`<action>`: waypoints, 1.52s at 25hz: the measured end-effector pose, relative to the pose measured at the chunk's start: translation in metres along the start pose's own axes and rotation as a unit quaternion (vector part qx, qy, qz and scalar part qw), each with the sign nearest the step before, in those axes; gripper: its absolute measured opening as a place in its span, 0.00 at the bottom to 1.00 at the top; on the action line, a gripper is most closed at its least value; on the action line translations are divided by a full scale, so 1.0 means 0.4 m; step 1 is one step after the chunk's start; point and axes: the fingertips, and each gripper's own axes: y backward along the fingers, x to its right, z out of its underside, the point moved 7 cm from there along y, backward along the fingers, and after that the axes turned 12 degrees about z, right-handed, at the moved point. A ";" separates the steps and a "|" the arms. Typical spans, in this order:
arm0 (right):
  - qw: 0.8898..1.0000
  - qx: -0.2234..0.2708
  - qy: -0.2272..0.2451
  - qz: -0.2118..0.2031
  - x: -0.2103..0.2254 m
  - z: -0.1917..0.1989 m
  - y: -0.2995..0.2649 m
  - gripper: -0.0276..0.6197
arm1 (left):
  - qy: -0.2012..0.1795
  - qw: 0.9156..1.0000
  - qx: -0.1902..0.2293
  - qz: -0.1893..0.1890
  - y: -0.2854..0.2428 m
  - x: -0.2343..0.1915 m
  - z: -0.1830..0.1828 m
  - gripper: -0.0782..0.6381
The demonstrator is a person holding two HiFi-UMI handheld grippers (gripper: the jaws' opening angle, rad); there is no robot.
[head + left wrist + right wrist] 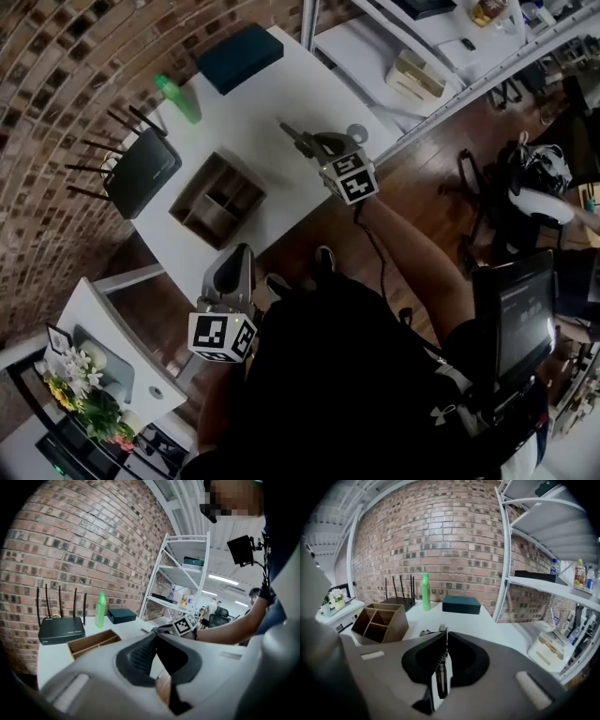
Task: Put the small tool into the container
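My right gripper [302, 141] hovers over the white table [272, 178], right of the wooden divided container [202, 230]. It is shut on a small dark metal tool [288, 130], whose thin tip pokes out past the jaws. In the right gripper view the tool [440, 667] is pinched between the closed jaws of this gripper [444, 634], and the container [396, 629] stands ahead to the left. My left gripper [246, 248] hangs at the table's near edge, shut with nothing in it. In the left gripper view this gripper [155, 637] points past the container [93, 645].
A black router [141, 169] with antennas, a green bottle [178, 98] and a dark flat box [239, 56] stand along the brick wall. White shelving [412, 75] flanks the table's right. A small side table with flowers [75, 375] is at lower left.
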 end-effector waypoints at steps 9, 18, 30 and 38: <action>0.982 0.073 0.049 -0.169 -0.104 -0.207 0.009 0.07 | 0.024 0.998 0.023 -0.061 0.097 -0.023 0.031 0.11; 0.929 0.113 0.136 -0.325 -0.277 -0.366 0.008 0.07 | 0.047 0.988 0.063 -0.135 0.210 -0.024 0.058 0.11; 0.836 0.087 0.313 -0.443 -0.530 -0.410 -0.045 0.07 | 0.078 0.969 0.087 -0.217 0.366 -0.025 0.129 0.11; 0.784 0.072 0.404 -0.467 -0.594 -0.376 -0.068 0.07 | 0.082 0.964 0.090 -0.237 0.397 -0.016 0.133 0.11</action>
